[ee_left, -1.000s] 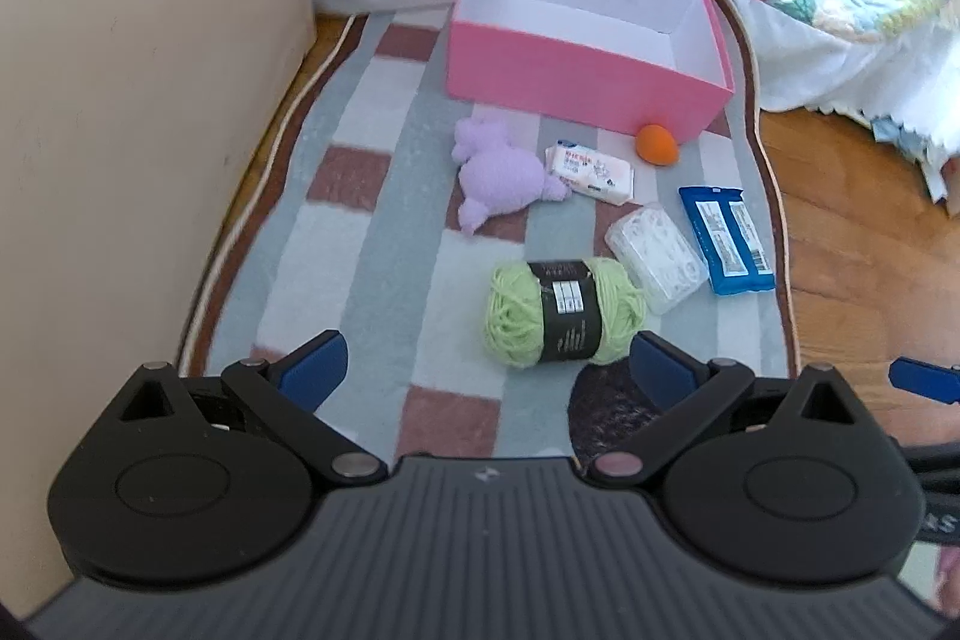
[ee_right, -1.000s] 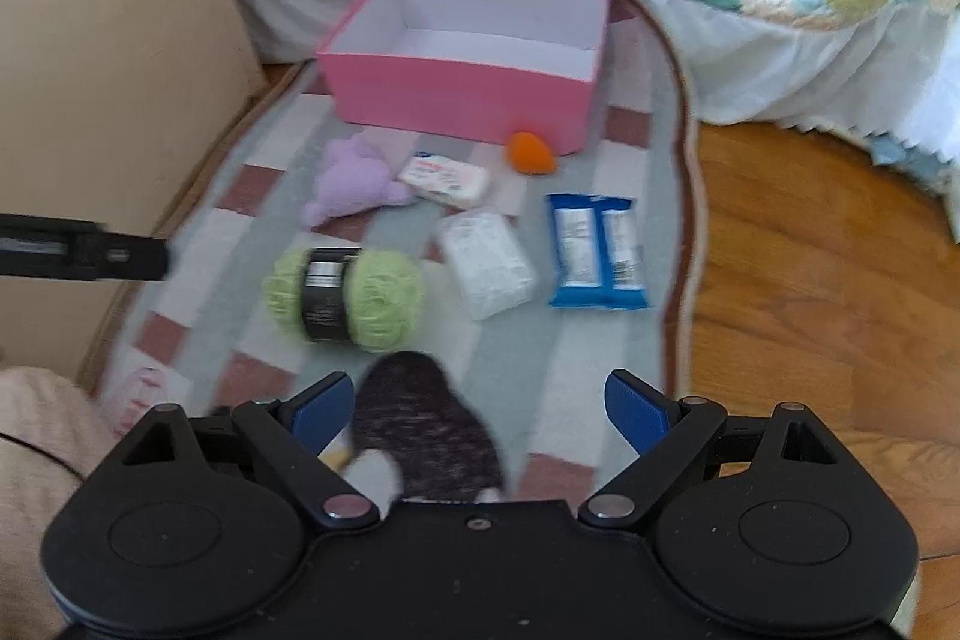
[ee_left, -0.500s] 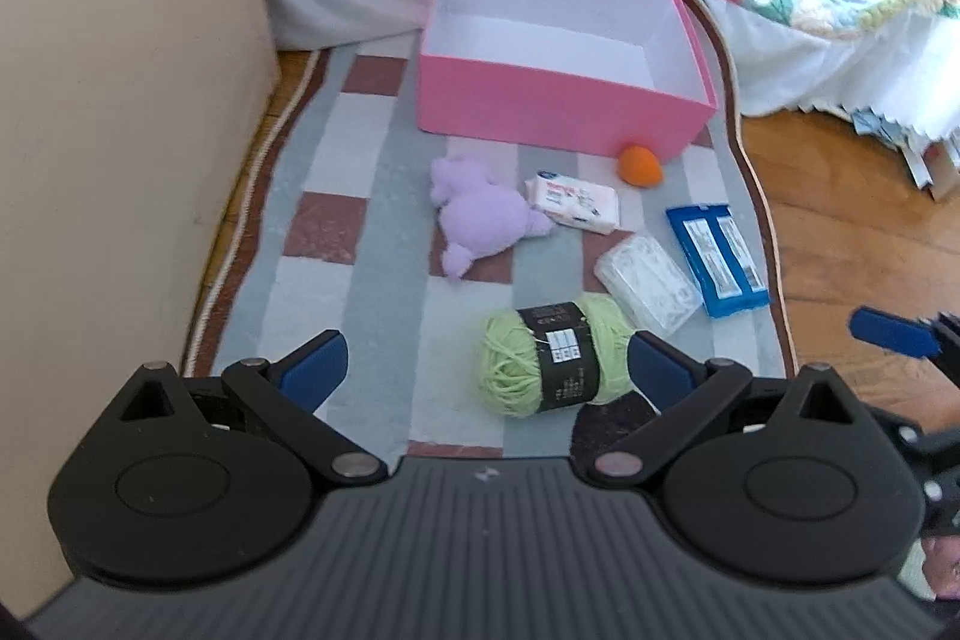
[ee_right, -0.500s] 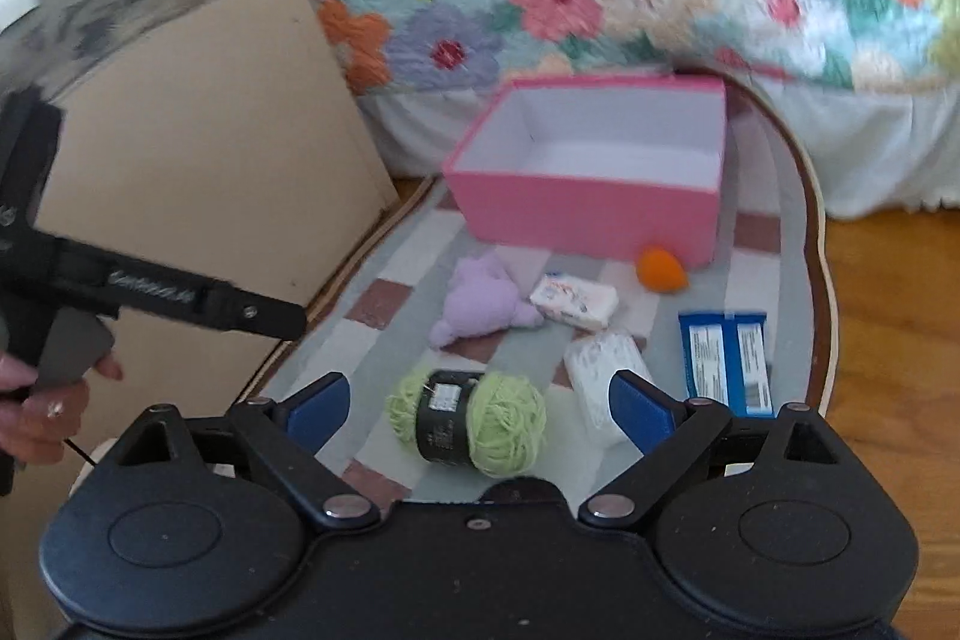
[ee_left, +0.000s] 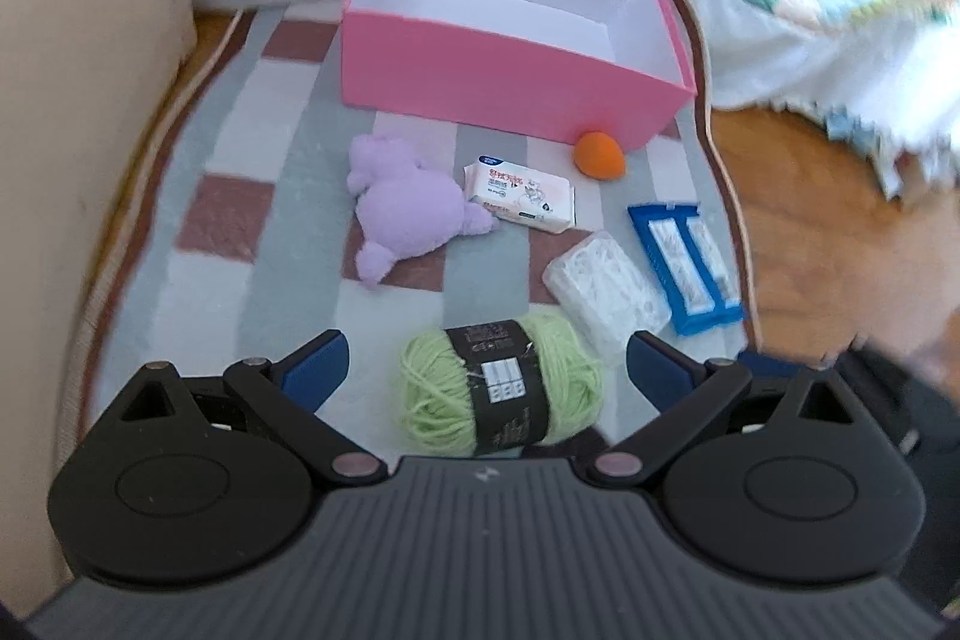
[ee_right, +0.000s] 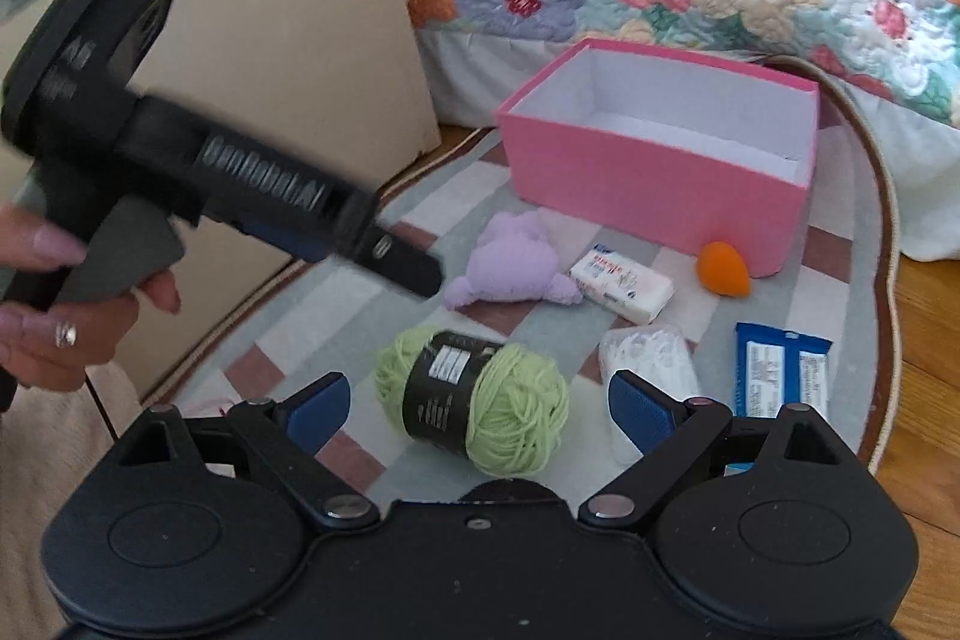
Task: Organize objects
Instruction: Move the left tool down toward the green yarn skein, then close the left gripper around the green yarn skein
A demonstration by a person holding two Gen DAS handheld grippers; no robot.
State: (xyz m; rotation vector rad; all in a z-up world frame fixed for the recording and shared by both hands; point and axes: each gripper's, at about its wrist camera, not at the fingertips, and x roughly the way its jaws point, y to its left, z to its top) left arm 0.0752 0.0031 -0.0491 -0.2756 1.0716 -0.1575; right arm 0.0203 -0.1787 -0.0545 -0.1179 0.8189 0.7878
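Yarn (ee_left: 501, 383), a lime-green skein with a black paper band, lies on the striped rug (ee_left: 288, 196) directly ahead of the left gripper (ee_left: 483, 361), whose blue-padded jaws are spread wide and grasp nothing. The right gripper (ee_right: 480, 403) is likewise released, jaws apart, with the same skein just in front of it. Beyond the yarn, further from both grippers, sit a purple plush toy (ee_left: 408, 214), a pack of wet wipes (ee_left: 521, 195) touching the plush, and an orange makeup sponge (ee_left: 597, 154) against the wall of the open pink box (ee_left: 504, 82), which is bare white inside. To the right of the yarn lie a clear plastic case (ee_left: 606, 295) and a blue packet (ee_left: 684, 268). A hand (ee_right: 54, 322) holds the left gripper's handle in the right wrist view.
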